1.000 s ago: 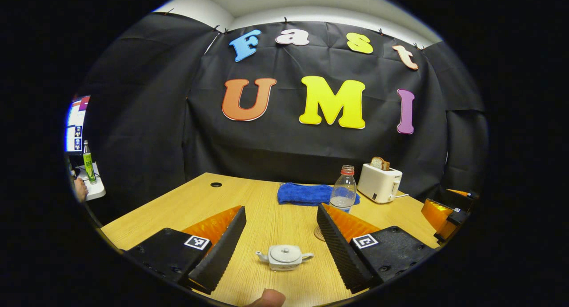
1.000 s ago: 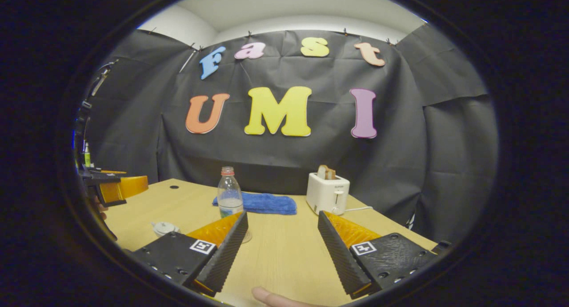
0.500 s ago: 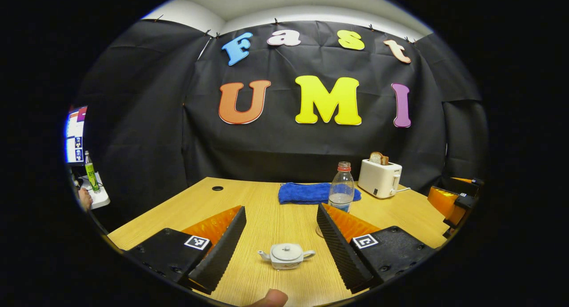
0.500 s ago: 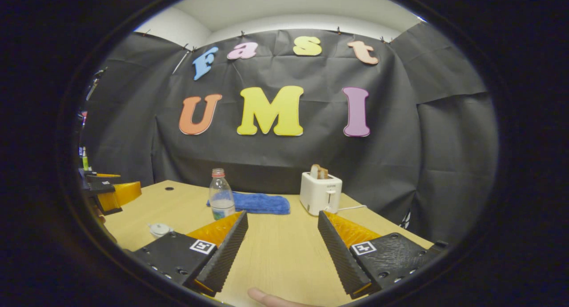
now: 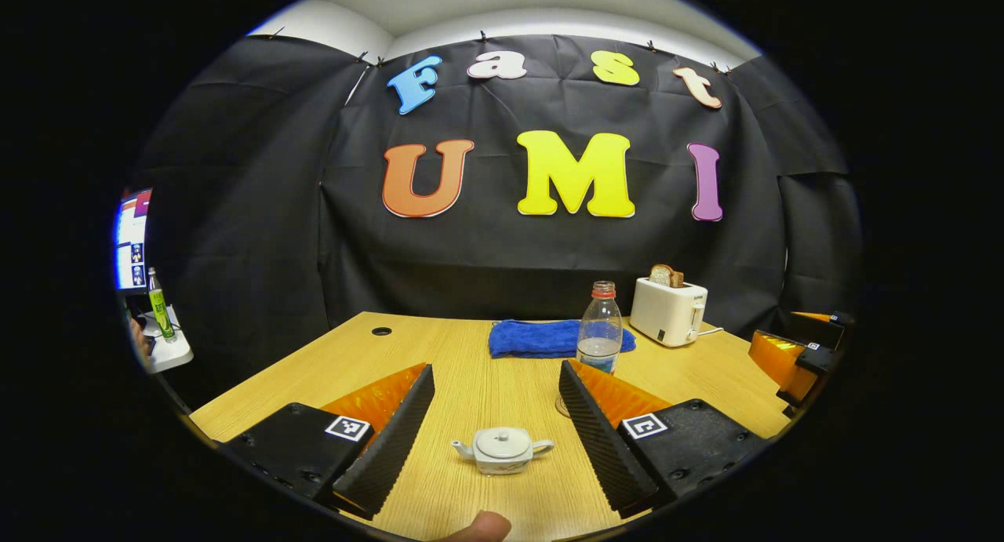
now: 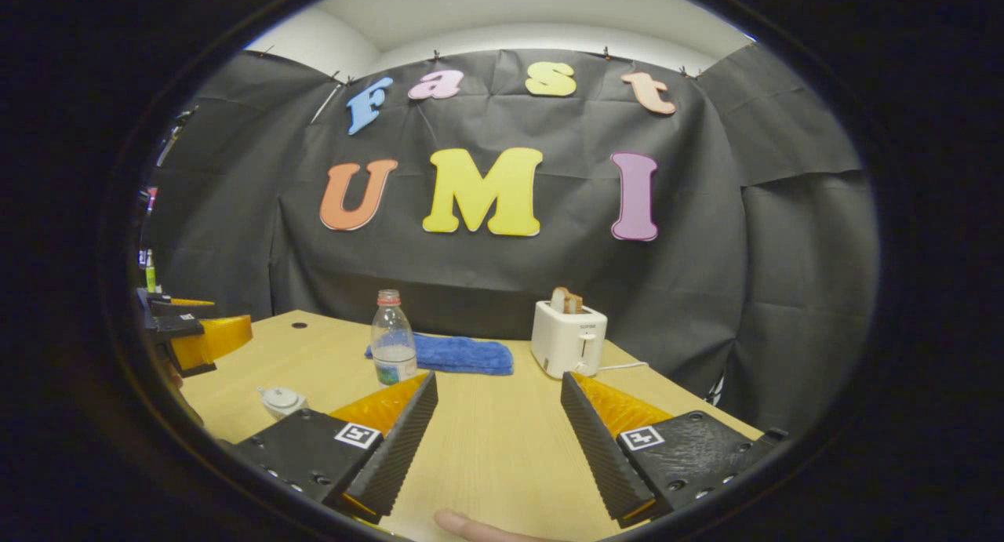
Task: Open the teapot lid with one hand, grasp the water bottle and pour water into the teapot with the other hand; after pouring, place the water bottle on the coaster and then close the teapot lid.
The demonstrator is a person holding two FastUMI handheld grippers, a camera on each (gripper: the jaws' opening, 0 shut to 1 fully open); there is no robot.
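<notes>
In the left gripper view, the left tongs (image 5: pixel 496 416) are spread wide above the wooden tabletop (image 5: pixel 463 369), holding nothing. The small white teapot (image 5: pixel 503 451) sits on the tabletop in the gap between the two fingers, clear of both, with its lid (image 5: pixel 503 442) on, spout to the left and handle to the right. Beyond it, the clear water bottle (image 5: pixel 600 329) with a red cap stands upright, partly filled; its base is hidden behind the right-hand finger, and an edge of the round coaster (image 5: pixel 560 405) peeks out beside that finger, so whether the bottle stands on it cannot be told. A folded blue towel (image 5: pixel 537 340) lies behind the bottle, and a white toaster (image 5: pixel 668 311) with bread in its slot stands to the right of it near the back wall. A fingertip (image 5: pixel 482 525) shows at the bottom edge.

In the right gripper view, the right tongs (image 6: pixel 498 416) are likewise wide open and empty over bare tabletop (image 6: pixel 494 432). The water bottle (image 6: pixel 393 349) stands just past the left-hand finger, the towel (image 6: pixel 459 354) behind it and the toaster (image 6: pixel 568 340) to its right. The teapot (image 6: pixel 281 401) sits far left, near the left tongs (image 6: pixel 188 340) at the edge.
</notes>
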